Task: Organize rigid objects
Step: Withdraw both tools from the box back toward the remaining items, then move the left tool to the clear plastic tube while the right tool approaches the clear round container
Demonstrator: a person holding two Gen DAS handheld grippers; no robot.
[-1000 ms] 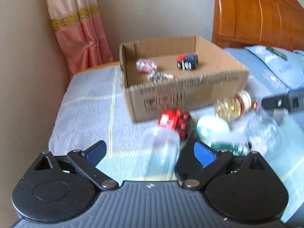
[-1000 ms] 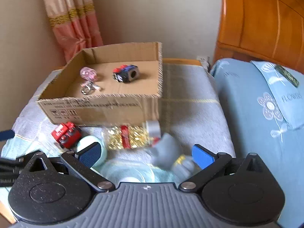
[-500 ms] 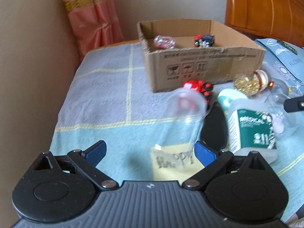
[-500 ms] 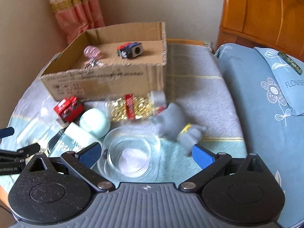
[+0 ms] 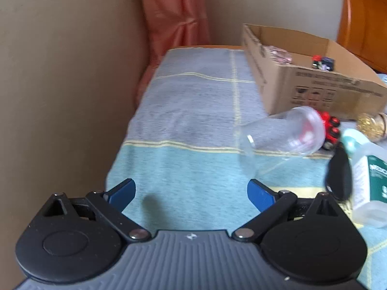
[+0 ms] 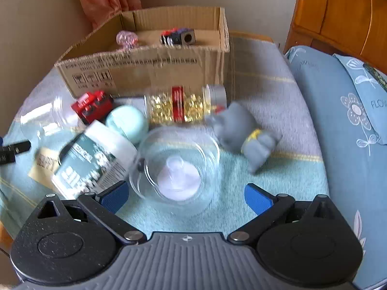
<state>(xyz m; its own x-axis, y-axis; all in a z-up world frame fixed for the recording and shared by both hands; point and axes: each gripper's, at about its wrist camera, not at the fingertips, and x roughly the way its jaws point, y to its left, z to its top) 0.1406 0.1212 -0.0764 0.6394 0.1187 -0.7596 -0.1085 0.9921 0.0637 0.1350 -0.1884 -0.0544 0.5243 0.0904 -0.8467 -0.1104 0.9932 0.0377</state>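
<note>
On the blue blanket [image 6: 278,181], a clear glass bowl [image 6: 176,166] sits between the wide-open, empty right claw [image 6: 186,194].

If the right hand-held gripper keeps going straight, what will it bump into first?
Most likely the clear glass bowl. It lies right ahead of the open right hand-held gripper, between its fingers. Behind it lies the bottle of golden capsules, then the cardboard box.
</note>
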